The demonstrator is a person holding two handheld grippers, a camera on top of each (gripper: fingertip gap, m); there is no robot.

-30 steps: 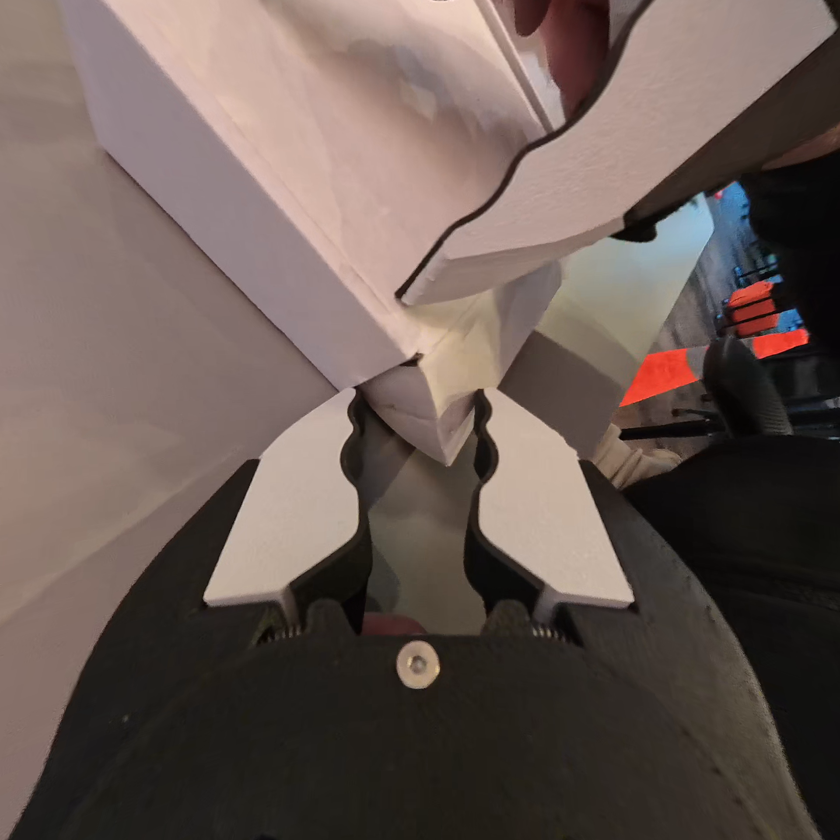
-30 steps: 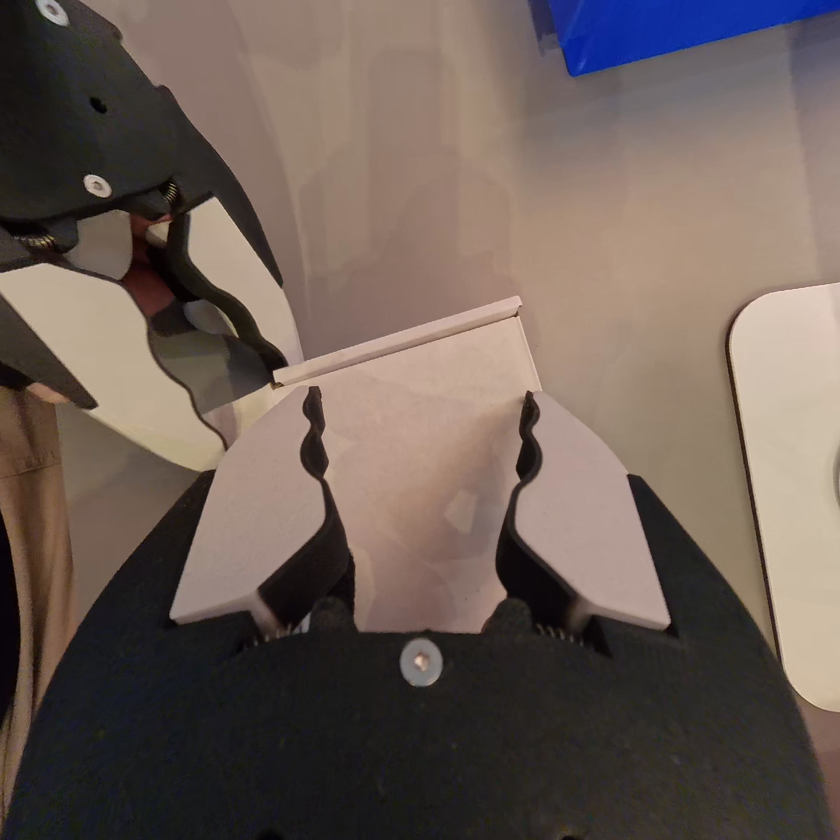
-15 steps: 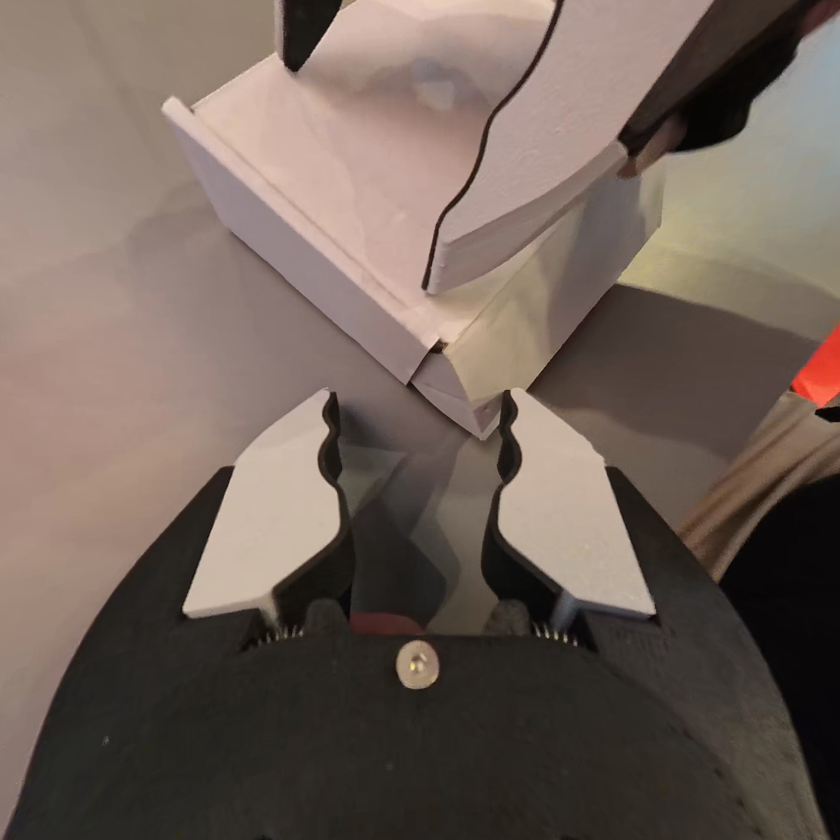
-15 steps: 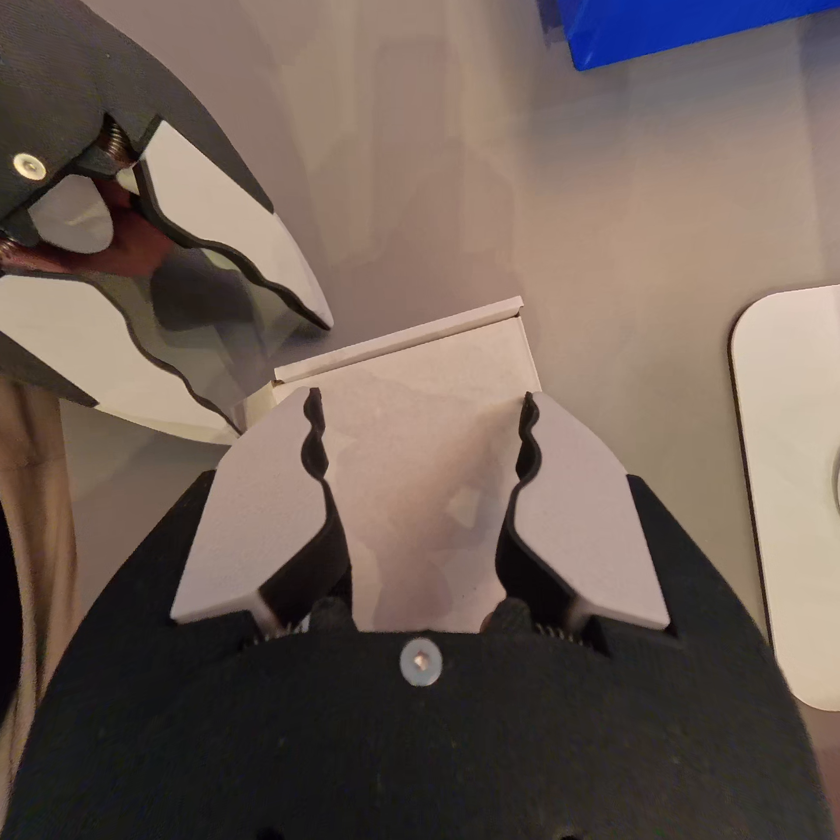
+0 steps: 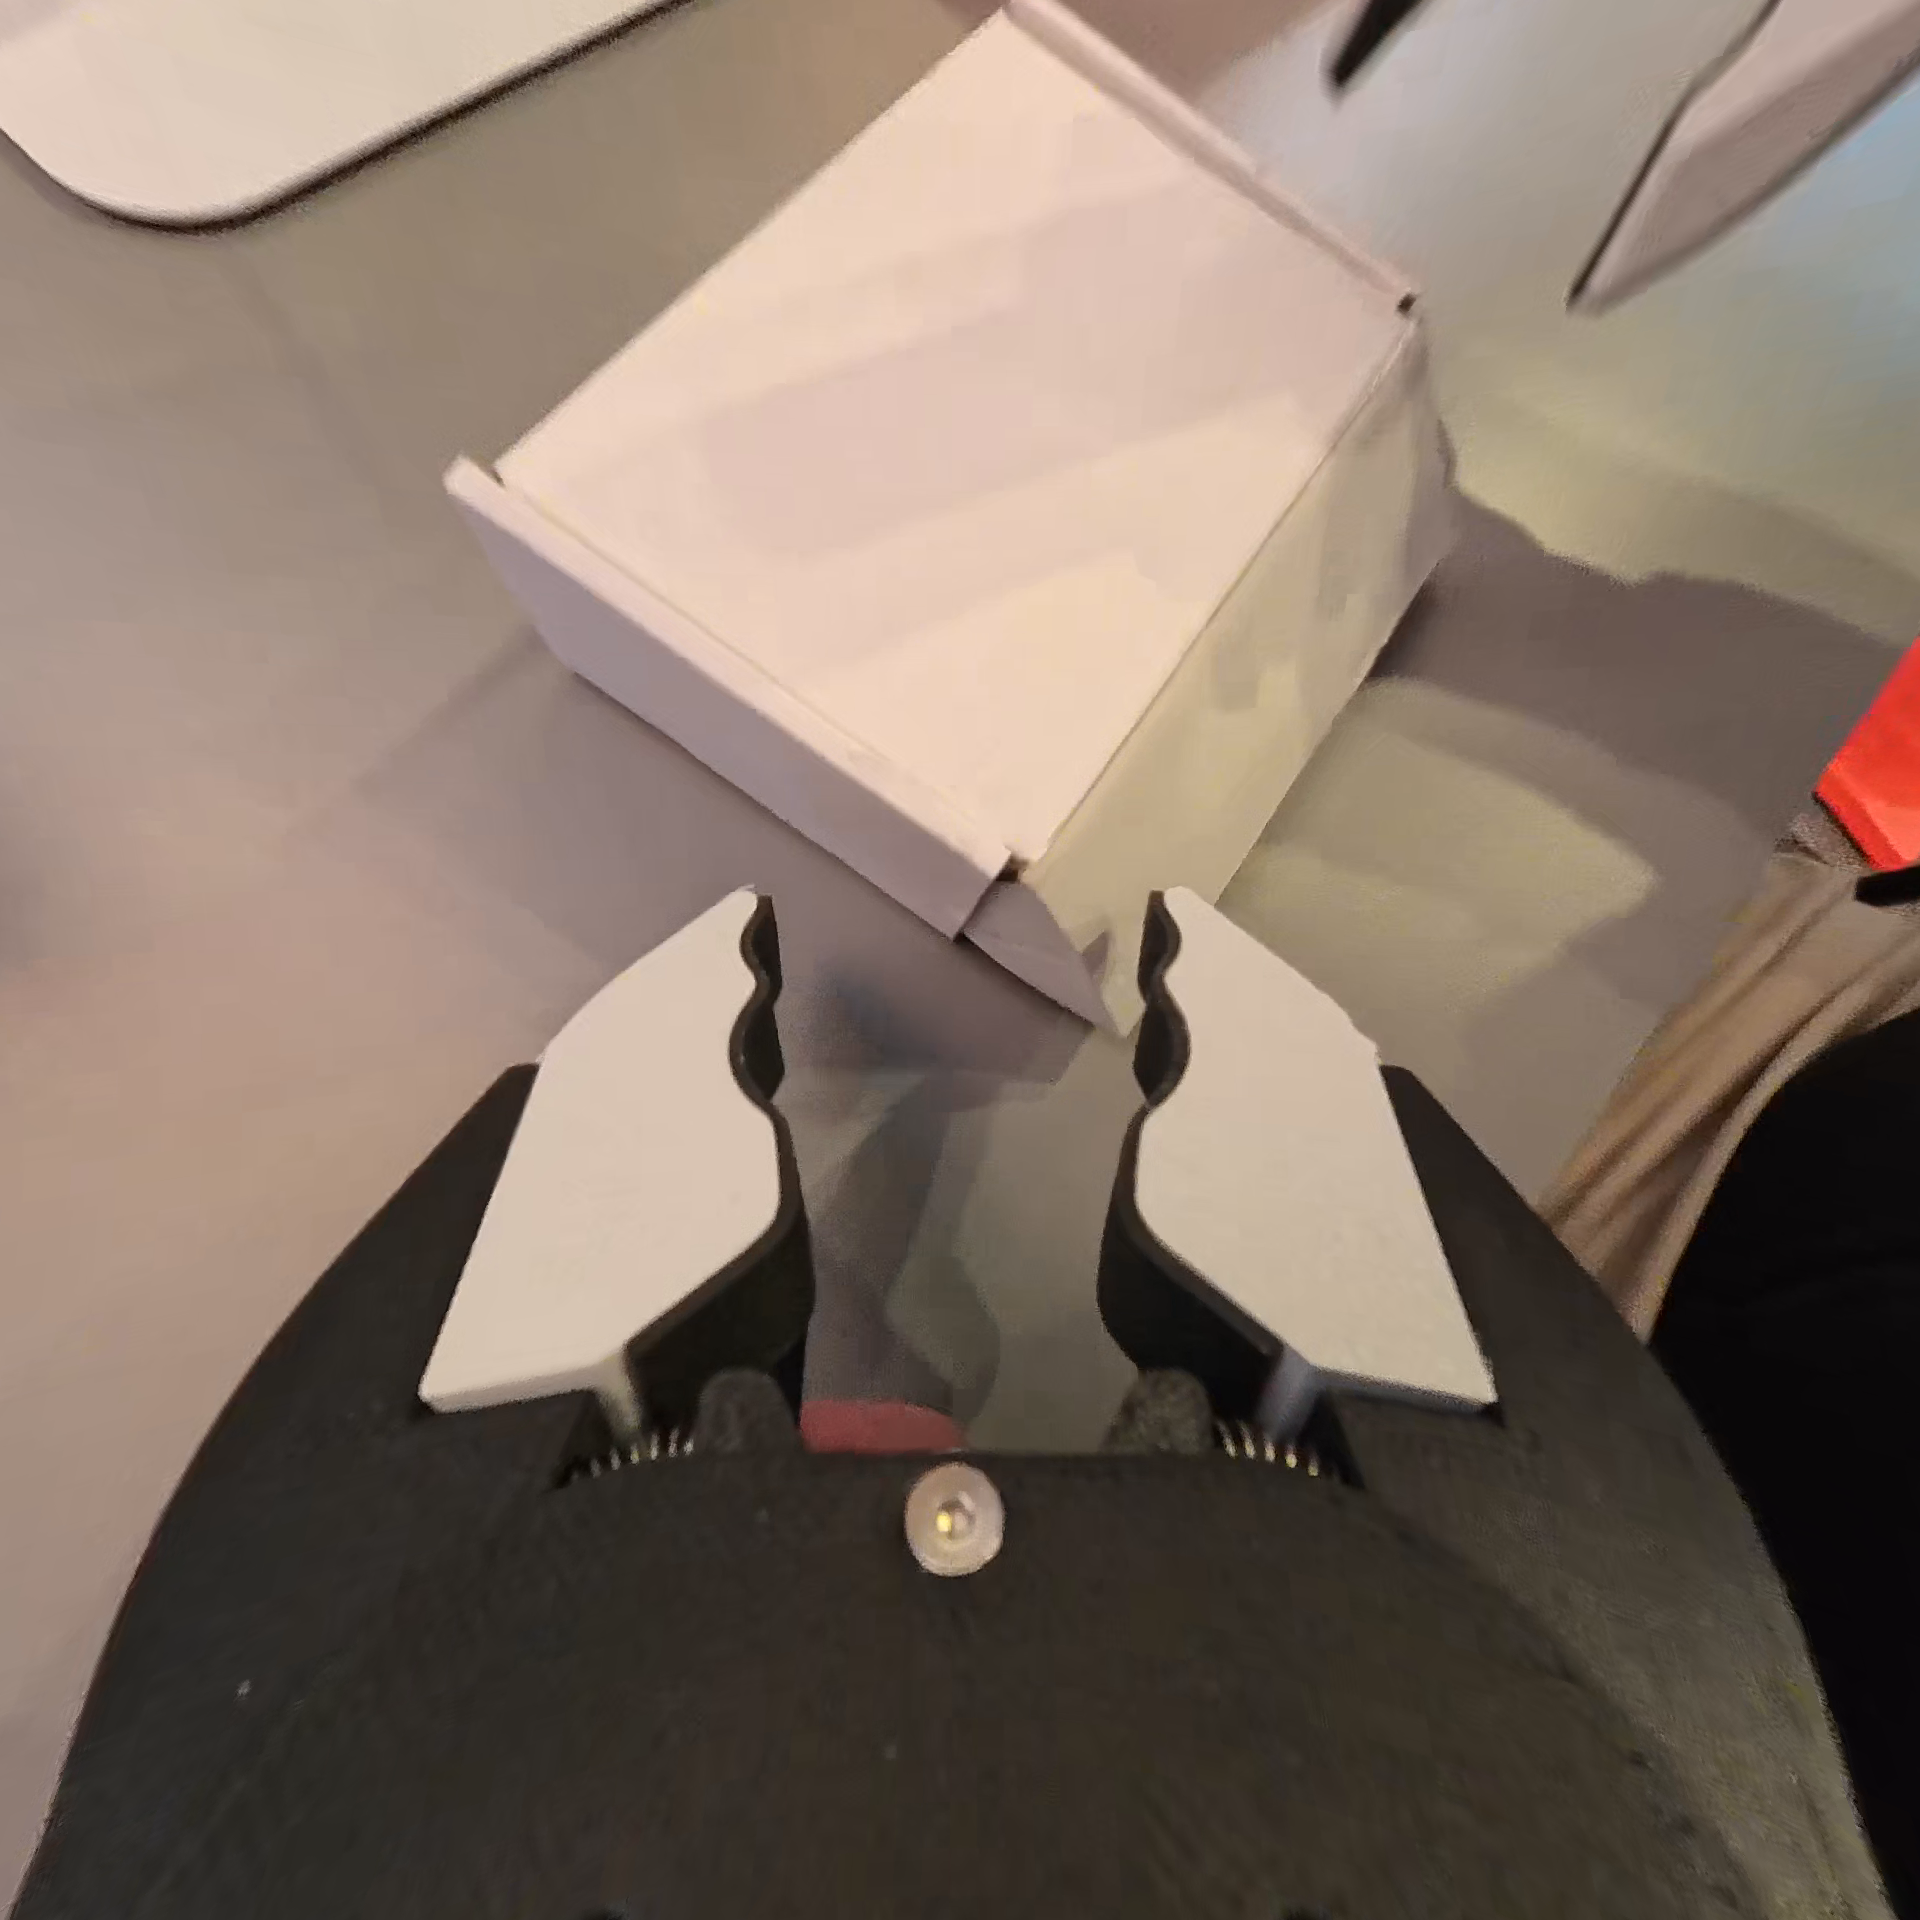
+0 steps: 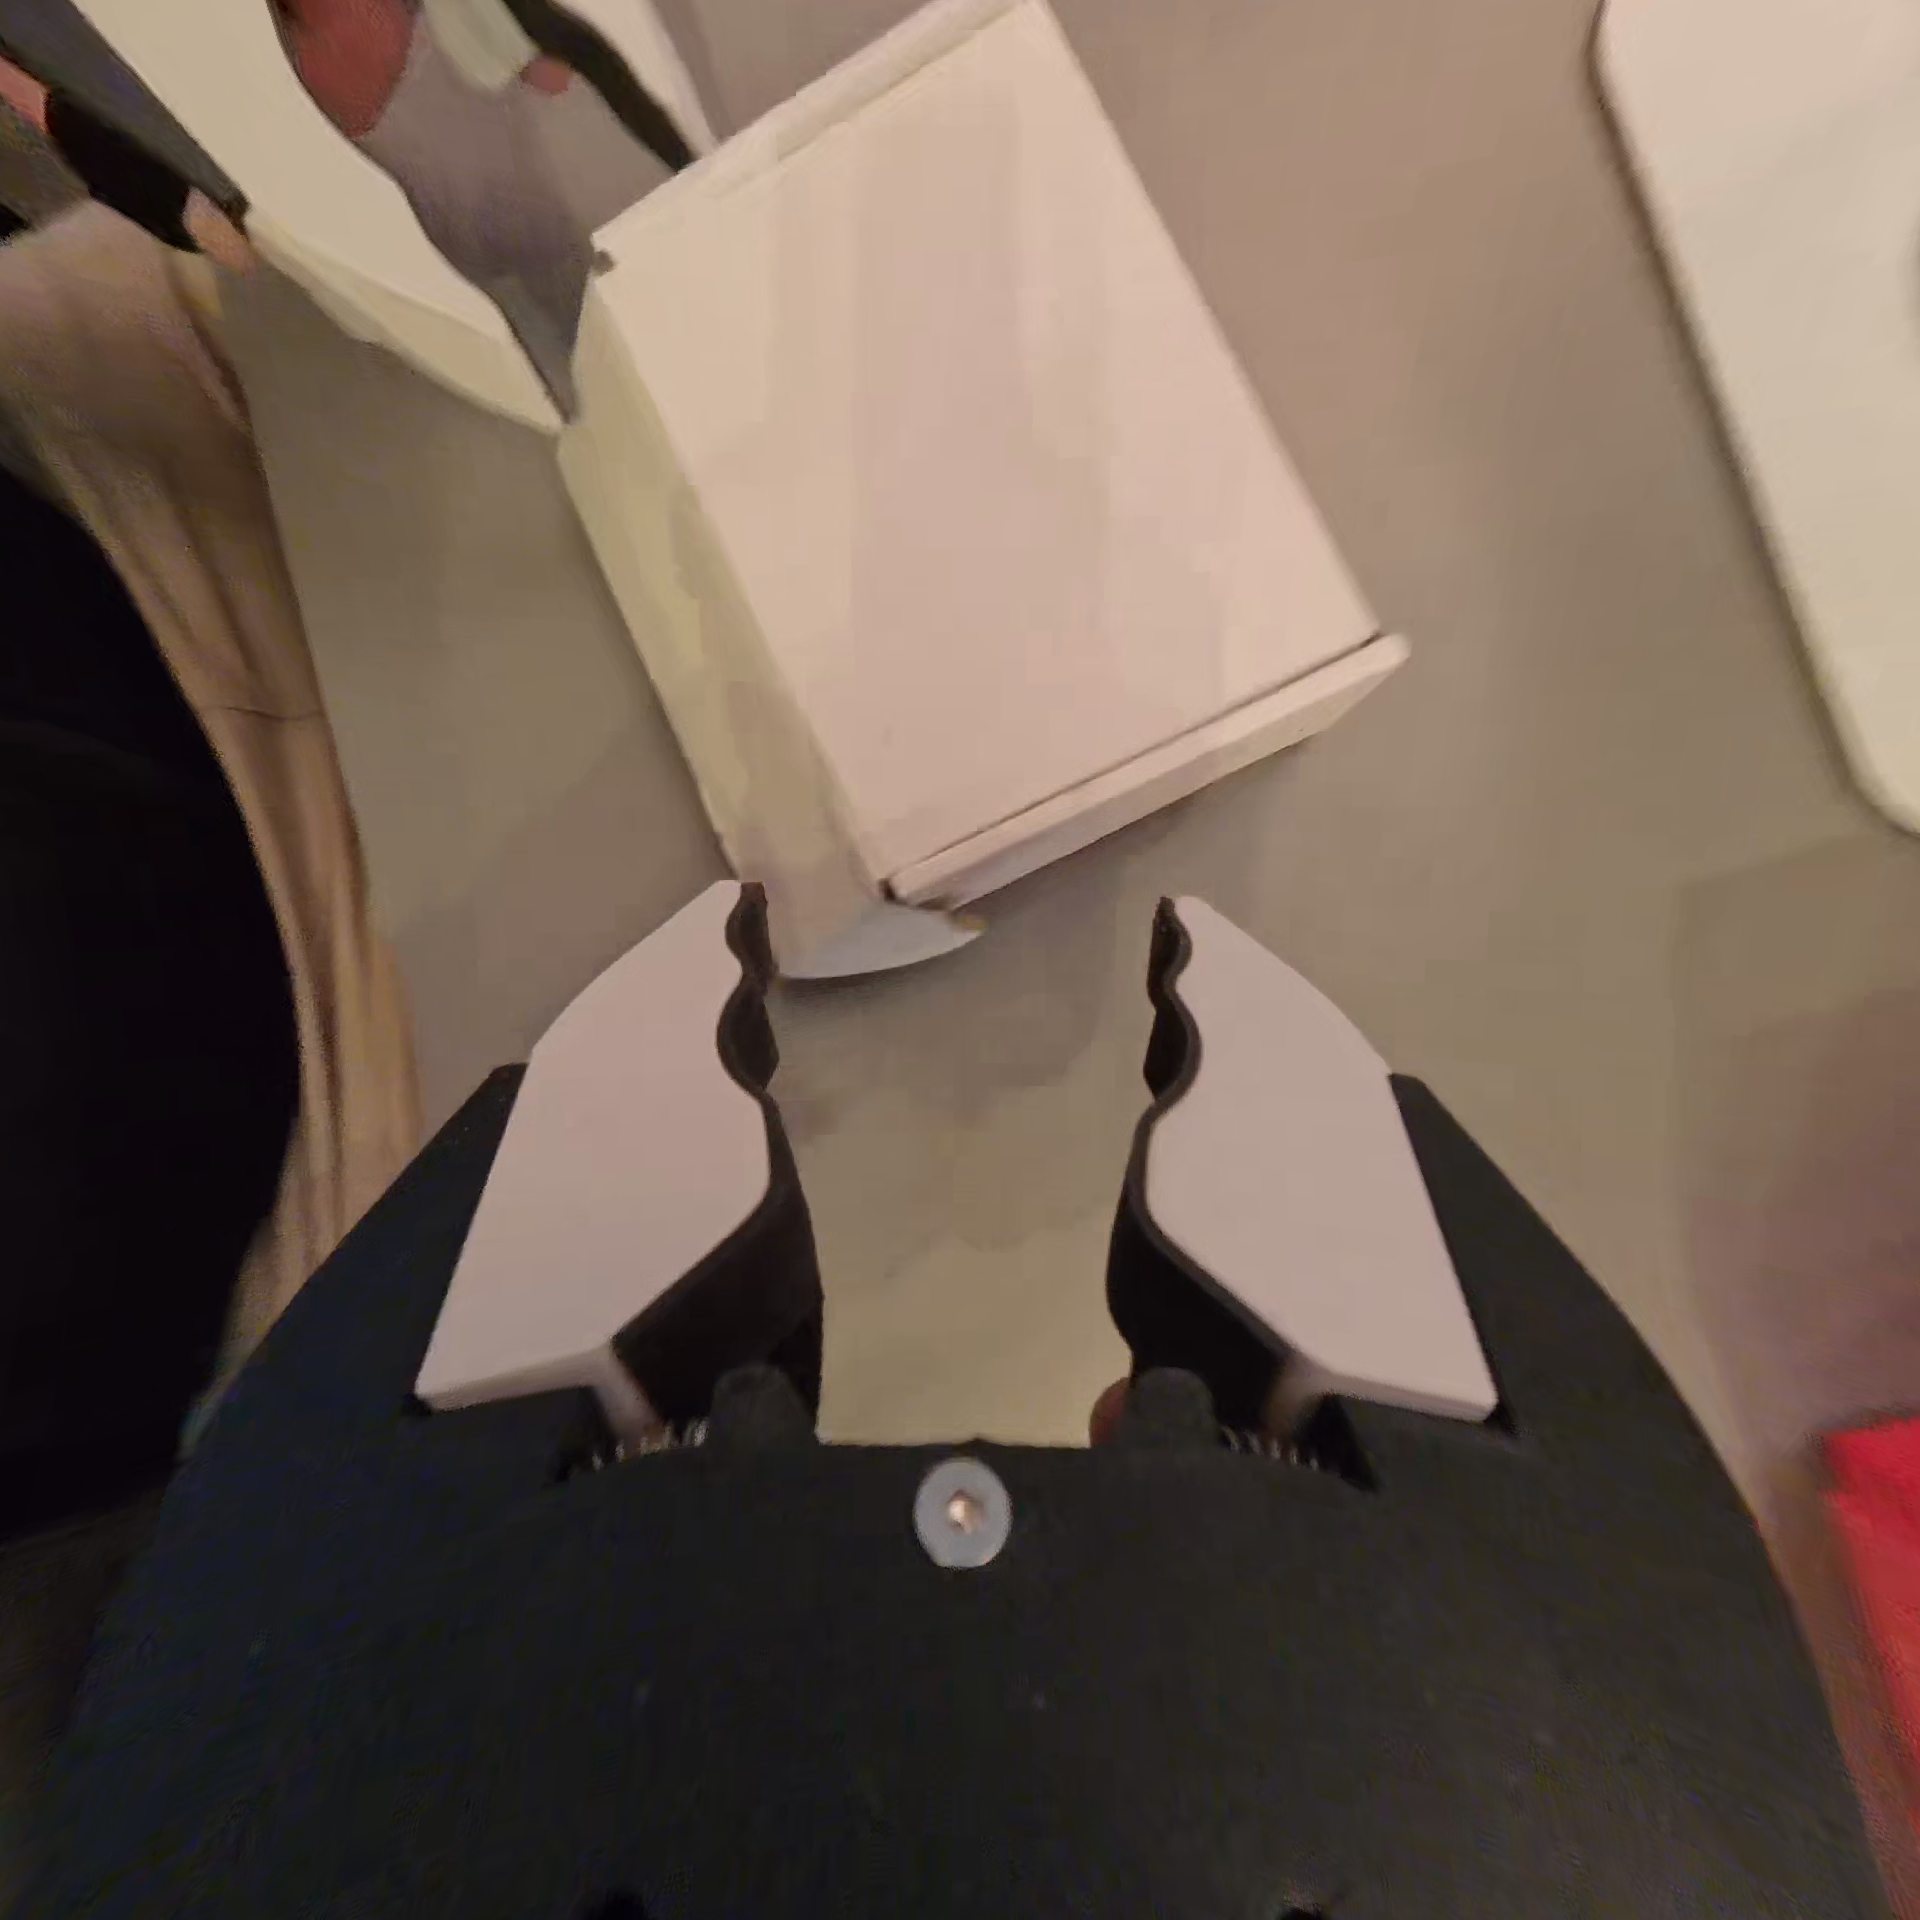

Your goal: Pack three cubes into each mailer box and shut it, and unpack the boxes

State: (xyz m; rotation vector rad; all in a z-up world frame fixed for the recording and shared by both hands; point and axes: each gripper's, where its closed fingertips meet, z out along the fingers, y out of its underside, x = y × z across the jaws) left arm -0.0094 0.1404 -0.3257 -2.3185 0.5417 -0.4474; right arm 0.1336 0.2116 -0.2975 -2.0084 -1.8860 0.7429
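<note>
A white mailer box [image 5: 935, 499] sits shut on the grey table; it also shows in the right wrist view [image 6: 935, 447]. My left gripper [image 5: 956, 914] is open and empty, its tips just short of the box's near corner. My right gripper [image 6: 961, 914] is open and empty, also just short of a box corner. The right gripper's fingers [image 5: 1714, 156] show at the upper right of the left wrist view, off the box. The left gripper [image 6: 499, 156] shows at the upper left of the right wrist view. No cubes are in view.
A white rounded tray [image 5: 260, 104] lies beyond the box in the left wrist view, and at the right edge of the right wrist view [image 6: 1787, 364]. Something red [image 6: 1870, 1538] lies at the lower right. A person's beige trouser leg [image 6: 208, 623] is beside the table's edge.
Both grippers have pulled back from the box. The left gripper let go of the box's corner and opened wider. The right gripper lifted off the lid, and the box now lies farther ahead.
</note>
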